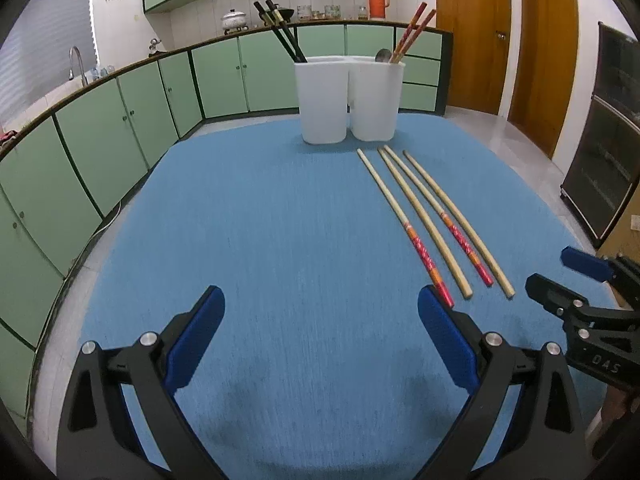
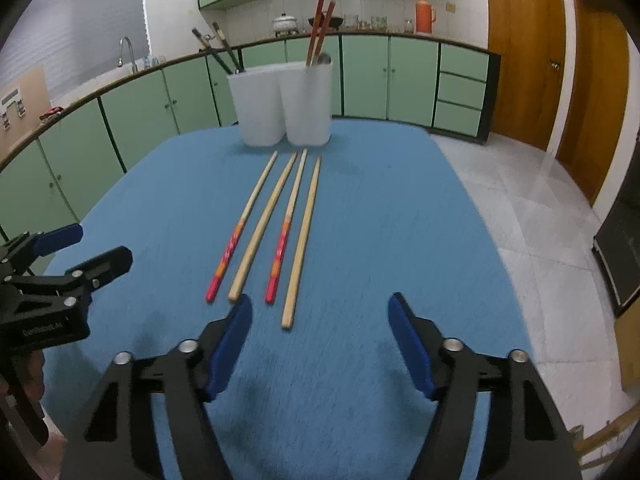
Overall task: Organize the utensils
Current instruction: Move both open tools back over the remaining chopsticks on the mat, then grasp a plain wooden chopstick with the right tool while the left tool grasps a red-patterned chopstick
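Observation:
Several chopsticks lie side by side on the blue tablecloth (image 1: 260,240): two with red handles (image 1: 404,226) (image 2: 280,236) and two plain bamboo ones (image 1: 460,224) (image 2: 302,240). A white two-compartment holder (image 1: 348,98) (image 2: 284,104) stands at the table's far edge, with black chopsticks (image 1: 282,34) in its left cup and red chopsticks (image 1: 412,32) plus a spoon in its right cup. My left gripper (image 1: 320,312) is open and empty, left of the loose chopsticks. My right gripper (image 2: 320,320) is open and empty, just short of their near ends.
Green kitchen cabinets (image 1: 100,120) and a counter with a sink run along the left and back. Wooden doors (image 2: 532,60) stand at the right. The table edge drops to a tiled floor (image 2: 520,200) on the right. A dark cabinet (image 1: 604,140) stands far right.

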`<state>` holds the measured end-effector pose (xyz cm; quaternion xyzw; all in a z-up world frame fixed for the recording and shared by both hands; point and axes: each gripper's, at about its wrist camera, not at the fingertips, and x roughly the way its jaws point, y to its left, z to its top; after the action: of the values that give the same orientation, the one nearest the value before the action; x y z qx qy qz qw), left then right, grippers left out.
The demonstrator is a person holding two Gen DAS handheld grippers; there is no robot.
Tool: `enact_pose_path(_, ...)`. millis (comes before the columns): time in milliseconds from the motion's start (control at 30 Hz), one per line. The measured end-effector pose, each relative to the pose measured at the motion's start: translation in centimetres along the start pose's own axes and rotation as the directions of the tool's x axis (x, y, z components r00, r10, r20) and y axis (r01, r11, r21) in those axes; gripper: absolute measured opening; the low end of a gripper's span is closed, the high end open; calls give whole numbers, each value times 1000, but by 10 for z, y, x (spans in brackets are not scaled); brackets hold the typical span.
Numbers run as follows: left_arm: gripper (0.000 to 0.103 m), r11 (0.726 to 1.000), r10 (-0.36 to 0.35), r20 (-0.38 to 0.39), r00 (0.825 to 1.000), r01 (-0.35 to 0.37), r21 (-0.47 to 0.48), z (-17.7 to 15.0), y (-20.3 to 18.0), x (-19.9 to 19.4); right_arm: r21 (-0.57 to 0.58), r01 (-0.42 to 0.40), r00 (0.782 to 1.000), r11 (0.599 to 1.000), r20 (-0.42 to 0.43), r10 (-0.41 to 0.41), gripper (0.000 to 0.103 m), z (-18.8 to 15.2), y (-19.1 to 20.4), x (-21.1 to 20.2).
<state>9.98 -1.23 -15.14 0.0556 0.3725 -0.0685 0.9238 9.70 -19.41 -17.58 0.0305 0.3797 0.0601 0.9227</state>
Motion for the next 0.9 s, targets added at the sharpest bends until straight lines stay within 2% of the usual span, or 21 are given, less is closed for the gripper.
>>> enact_pose_path(133, 94, 1000, 1, -12, 1000, -1, -6, -2, 0, 3, -8, -4, 1000, 1000, -10, 4, 50, -4, 3, 6)
enact_pose_path(200, 94, 1000, 0, -16, 1000, 0, -8, -3, 1, 4, -11, -8, 1000, 1000, -20, 8, 42, -5, 4, 8)
enact_pose_path(400, 94, 1000, -5, -19, 1000, 5, -15, -4, 0, 6, -25, -15, 999, 1000, -38, 14, 30, -6, 8, 15)
enact_pose_path(733, 94, 1000, -11, -23, 1000, 11, -23, -3, 1, 8, -56, 11, 999, 998, -34, -13, 22, -5, 17, 24)
enact_pose_path(900, 94, 1000, -18, -25, 1000, 18, -19, -3, -2, 9, -74, 34, 999, 997, -22, -35, 12, -6, 19, 27)
